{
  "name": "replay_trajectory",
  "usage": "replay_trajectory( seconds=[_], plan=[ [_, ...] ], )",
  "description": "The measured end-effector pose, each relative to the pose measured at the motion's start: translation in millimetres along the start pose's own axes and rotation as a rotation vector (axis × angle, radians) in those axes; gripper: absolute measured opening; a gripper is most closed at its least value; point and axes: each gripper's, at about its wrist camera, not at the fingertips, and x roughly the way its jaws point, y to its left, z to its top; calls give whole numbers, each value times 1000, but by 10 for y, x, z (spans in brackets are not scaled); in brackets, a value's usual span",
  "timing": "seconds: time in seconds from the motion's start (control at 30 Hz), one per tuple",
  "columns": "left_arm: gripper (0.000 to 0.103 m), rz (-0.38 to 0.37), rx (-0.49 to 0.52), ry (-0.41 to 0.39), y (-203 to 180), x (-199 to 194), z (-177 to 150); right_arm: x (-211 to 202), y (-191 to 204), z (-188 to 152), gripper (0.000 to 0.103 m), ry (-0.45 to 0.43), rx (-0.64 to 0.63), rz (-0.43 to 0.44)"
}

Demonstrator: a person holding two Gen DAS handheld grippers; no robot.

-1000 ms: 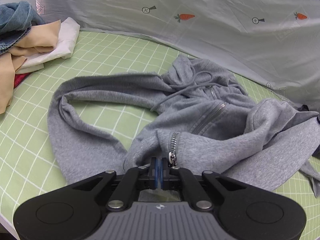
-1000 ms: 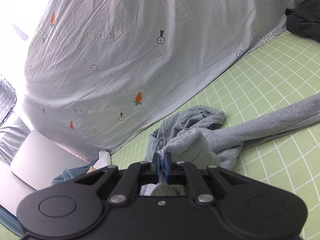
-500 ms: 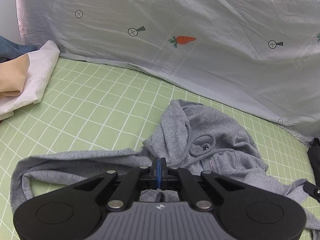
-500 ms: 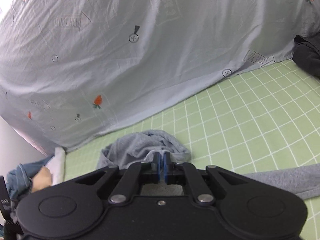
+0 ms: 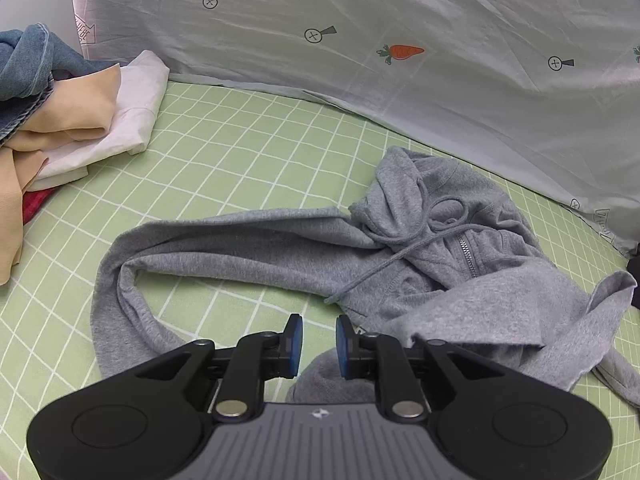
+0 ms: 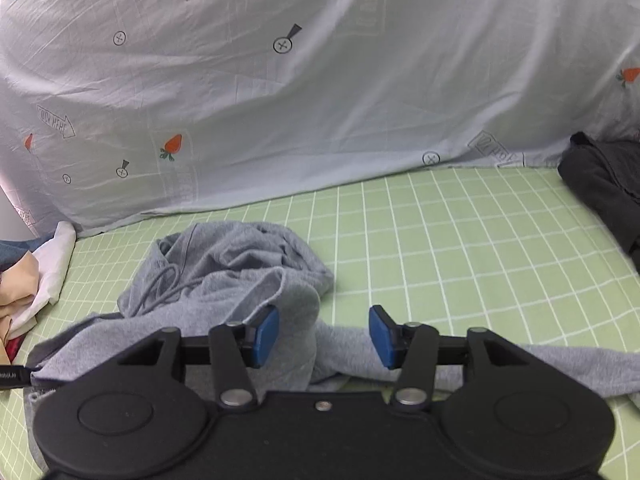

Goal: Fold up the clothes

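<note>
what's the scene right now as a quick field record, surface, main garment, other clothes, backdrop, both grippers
surface: green grid mat
main garment: grey zip hoodie, crumpled, one sleeve looped out to the left, drawcord loose
other clothes: pile at the left with denim, beige and white pieces; dark garment at the right edge
backdrop: pale sheet with carrot print
left gripper: jaws opening, grey cloth below the gap, pads not pressing it
right gripper: jaws opening wide, hoodie fabric lying between, not gripped
</note>
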Motion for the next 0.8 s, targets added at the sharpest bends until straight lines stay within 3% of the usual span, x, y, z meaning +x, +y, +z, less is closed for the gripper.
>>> replay_trajectory(
  seconds=[0.23, 0.4, 0.63, 0.8],
  plan=[
    [27, -18, -38, 31, 168, -65, -136, 161, 429, 44, 78, -30, -224, 26],
    [36, -32, -25, 45, 162, -68, -172, 244, 673, -80, 80, 18, -380, 39],
    [37, -72, -11, 109, 152, -2, -239, 239, 531, -354, 80, 112, -420, -68],
    [37, -92, 0, 170, 118, 91, -294, 102, 441, -488, 80, 128, -455, -108]
  ],
)
